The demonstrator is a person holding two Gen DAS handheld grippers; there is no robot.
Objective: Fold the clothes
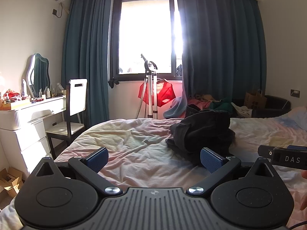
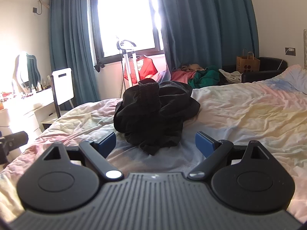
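While both tools hover low over the bed (image 2: 239, 111), neither touches cloth. Left tool (image 1: 154, 160): blue pads spread wide, nothing between them, wrinkled pastel sheet visible in the gap. Right tool (image 2: 155, 143): pads also spread wide, empty, pointing at the black garment (image 2: 153, 113).

Black garment lies bunched in a heap on the bed, mid-mattress, not folded; a ribbed cuff or waistband sticks up at the top of the heap in the right wrist view. In the left wrist view the same heap (image 1: 203, 132) sits ahead and right of the left tool, just beyond its right pad; contact cannot be told. Part of the right tool's body, lettered "DAS" (image 1: 284, 157), shows at the right edge of that view.

Behind the bed: window (image 1: 145, 38) with blue curtains (image 1: 220, 48), garment steamer stand (image 1: 151, 88) with red clothing (image 1: 163, 94) hanging on it, pile of mixed clothes (image 2: 197, 74), paper bag (image 2: 247, 63) on a dark armchair. White dressing counter (image 1: 28, 111), mirror (image 1: 38, 72) and chair (image 1: 76, 99) at left.
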